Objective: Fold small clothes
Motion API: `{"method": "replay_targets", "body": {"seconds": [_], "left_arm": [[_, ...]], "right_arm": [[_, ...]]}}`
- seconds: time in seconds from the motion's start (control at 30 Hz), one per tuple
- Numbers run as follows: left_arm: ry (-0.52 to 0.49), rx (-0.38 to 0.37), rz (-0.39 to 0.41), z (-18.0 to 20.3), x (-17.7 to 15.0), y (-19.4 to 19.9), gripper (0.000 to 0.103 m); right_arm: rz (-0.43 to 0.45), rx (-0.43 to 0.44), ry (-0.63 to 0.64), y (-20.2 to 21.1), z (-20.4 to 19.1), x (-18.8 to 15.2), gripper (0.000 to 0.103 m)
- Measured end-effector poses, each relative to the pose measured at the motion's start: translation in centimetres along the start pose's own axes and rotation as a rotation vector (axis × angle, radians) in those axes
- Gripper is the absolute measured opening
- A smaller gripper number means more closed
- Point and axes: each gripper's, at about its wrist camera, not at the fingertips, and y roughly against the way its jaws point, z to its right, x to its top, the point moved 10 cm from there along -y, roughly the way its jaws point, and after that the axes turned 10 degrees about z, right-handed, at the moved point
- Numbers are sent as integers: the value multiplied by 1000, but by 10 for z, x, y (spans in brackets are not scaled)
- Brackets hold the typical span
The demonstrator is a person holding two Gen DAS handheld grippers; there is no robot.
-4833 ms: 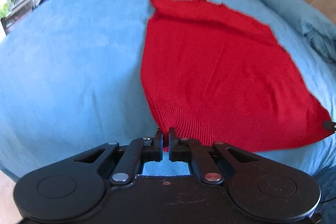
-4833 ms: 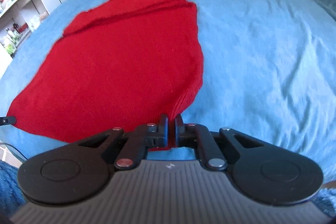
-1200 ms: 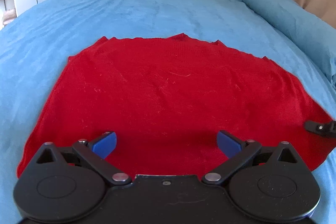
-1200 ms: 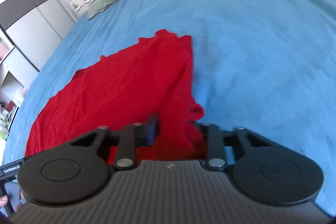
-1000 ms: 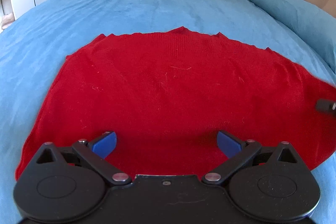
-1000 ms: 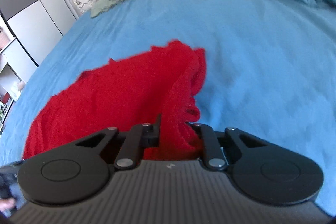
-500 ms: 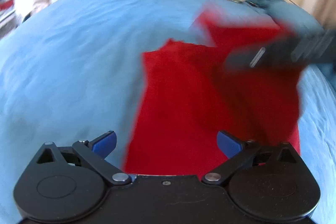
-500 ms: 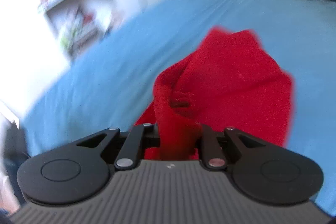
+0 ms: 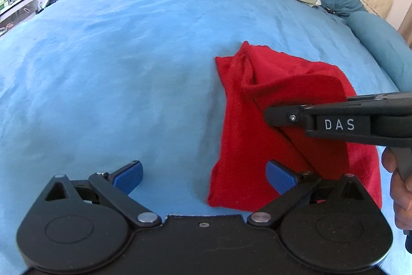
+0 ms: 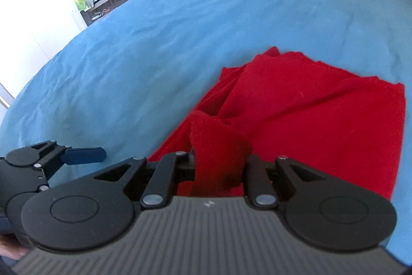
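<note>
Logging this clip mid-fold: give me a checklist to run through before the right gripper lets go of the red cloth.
1. Right gripper shut on cloth: ok.
2. Left gripper open, holding nothing: ok.
3. Carried edge laid flat: not ok, it bunches between the fingers.
4. Top layer smooth: not ok, creases near the far corner.
5. Edges aligned: cannot tell.
6. Bed bare left of the cloth: ok.

left tool [image 9: 203,175] spread wide, holding nothing; right tool [image 10: 219,166], at its 3 o'clock, clamped.
</note>
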Motion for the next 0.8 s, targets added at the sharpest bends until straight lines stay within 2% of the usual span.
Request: {"method": "replay_targets", "body": {"seconds": [0.03,0.07,0.1,0.13,0.2,0.3,0.43,0.5,0.6,0.73,0.8], "left_arm": [[-3,3,-1,0,0,-1,103],[-9,6,-2,0,0,-2,103],[-15,7,-2,-2,0,0,103],[-22,8,0,-2,0,1,103],[-33,-2,6,-1,2,3,103],[-34,-31,19,0,6,7,103],[-10,-83,50,4,15,18,103],[11,-125,55,9,19,21,102],[35,-211,50,23,21,26,101],[-16,-263,47,43,21,30,101],[-33,-271,35,52,17,25,95]], "right_arm": [[16,8,-11,4,-1,2,46],[26,12,-21,7,-1,4,74],[55,0,-25,16,0,9,98],[101,-16,-17,28,3,15,103],[158,-33,-6,50,12,23,103],[220,-109,-30,92,39,21,103],[229,-207,-58,132,70,-31,103],[194,-261,-44,137,78,-64,103],[149,-296,-49,135,79,-108,103],[149,-314,-90,130,76,-132,103],[155,-316,-107,128,76,-134,103]]}}
